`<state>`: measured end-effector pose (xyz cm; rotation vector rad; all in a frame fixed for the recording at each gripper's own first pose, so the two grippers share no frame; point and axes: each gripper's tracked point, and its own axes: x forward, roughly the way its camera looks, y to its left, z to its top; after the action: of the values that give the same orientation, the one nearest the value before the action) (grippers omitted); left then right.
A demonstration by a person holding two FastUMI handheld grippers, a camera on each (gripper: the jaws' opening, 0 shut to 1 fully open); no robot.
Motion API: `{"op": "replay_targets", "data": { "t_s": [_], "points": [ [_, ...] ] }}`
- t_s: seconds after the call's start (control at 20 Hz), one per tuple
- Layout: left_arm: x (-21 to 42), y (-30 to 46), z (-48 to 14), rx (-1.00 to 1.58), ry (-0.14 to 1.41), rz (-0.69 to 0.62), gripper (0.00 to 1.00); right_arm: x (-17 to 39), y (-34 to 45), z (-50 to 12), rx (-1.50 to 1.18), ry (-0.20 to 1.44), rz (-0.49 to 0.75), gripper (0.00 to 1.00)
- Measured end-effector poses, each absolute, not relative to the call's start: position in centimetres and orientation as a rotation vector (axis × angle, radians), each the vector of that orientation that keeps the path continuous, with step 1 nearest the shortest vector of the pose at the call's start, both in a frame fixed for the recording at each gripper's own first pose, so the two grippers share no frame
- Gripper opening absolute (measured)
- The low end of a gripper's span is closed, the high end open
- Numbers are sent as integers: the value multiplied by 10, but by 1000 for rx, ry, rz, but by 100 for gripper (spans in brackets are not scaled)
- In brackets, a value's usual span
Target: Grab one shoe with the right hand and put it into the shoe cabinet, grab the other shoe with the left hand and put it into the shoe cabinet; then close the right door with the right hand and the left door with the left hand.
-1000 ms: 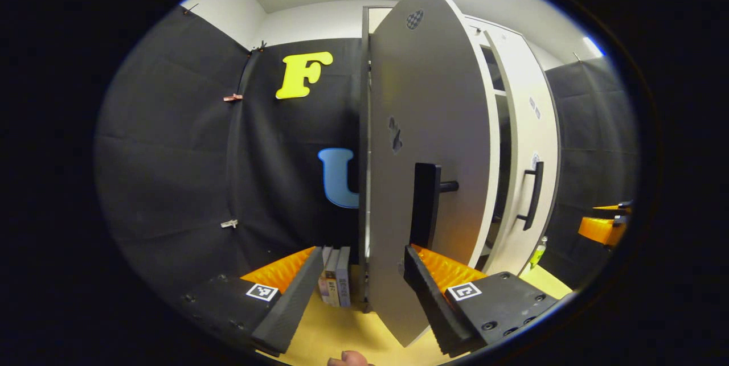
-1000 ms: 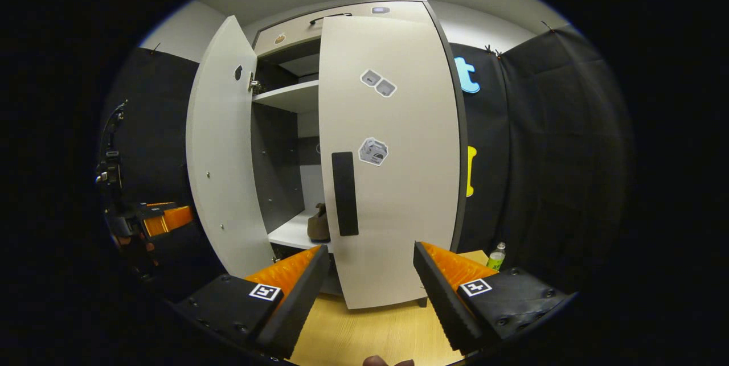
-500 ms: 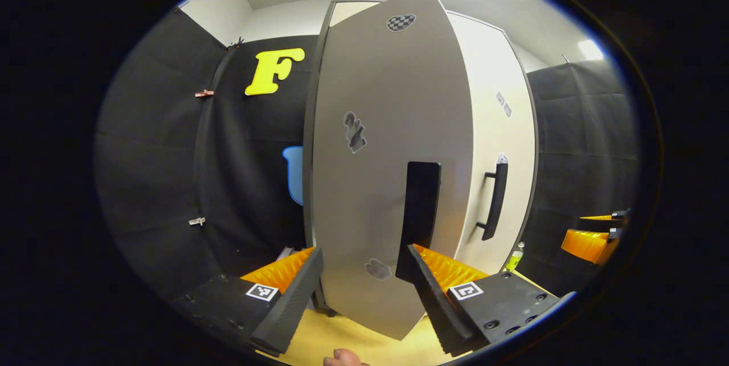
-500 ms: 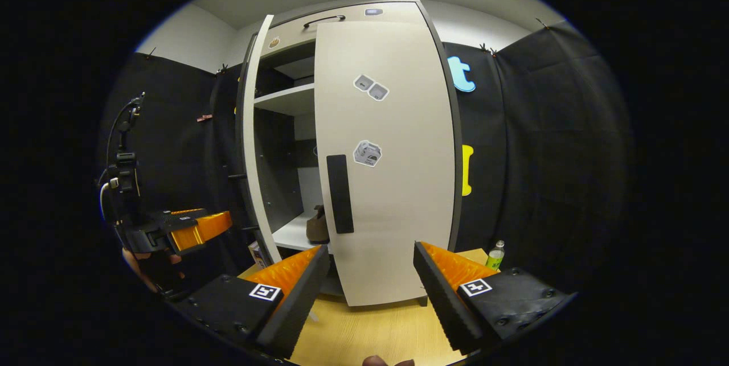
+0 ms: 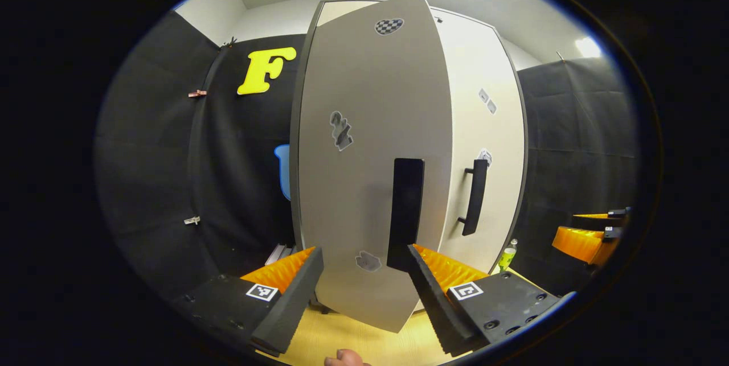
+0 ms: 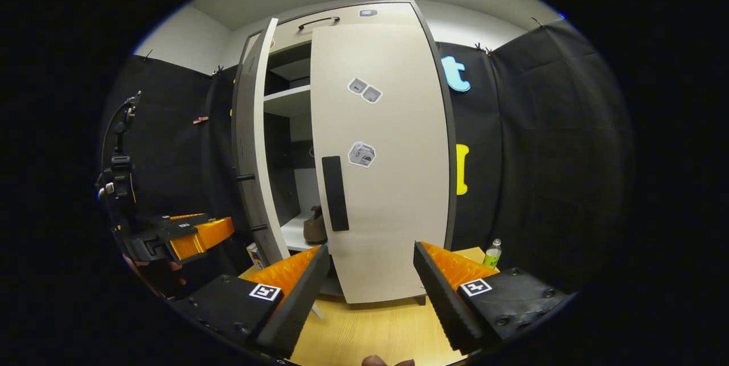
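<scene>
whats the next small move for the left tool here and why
Probably push the left door further in with the left tool until it meets the cabinet. In the right gripper view the right door looks shut, but a gap remains beside it showing a shelf and a shoe inside. The left tool is open, with the door's handle just ahead of its fingers.

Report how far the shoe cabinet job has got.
Done: a shoe sits on the cabinet's shelf, and the right door looks shut. In hand: the left gripper, jaws open, faces the left door, which stands partly open in the right gripper view. Left: shutting that door. The second shoe cannot be confirmed. The right gripper hangs open.
</scene>
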<state>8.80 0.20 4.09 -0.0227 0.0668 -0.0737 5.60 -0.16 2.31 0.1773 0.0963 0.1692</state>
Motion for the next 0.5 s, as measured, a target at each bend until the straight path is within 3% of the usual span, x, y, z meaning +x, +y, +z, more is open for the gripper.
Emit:
{"op": "replay_targets", "data": {
  "t_s": [0.5],
  "points": [
    [70,-6,37,9,71,-112,93,44,7,25,147,90,139,98]
  ]
}}
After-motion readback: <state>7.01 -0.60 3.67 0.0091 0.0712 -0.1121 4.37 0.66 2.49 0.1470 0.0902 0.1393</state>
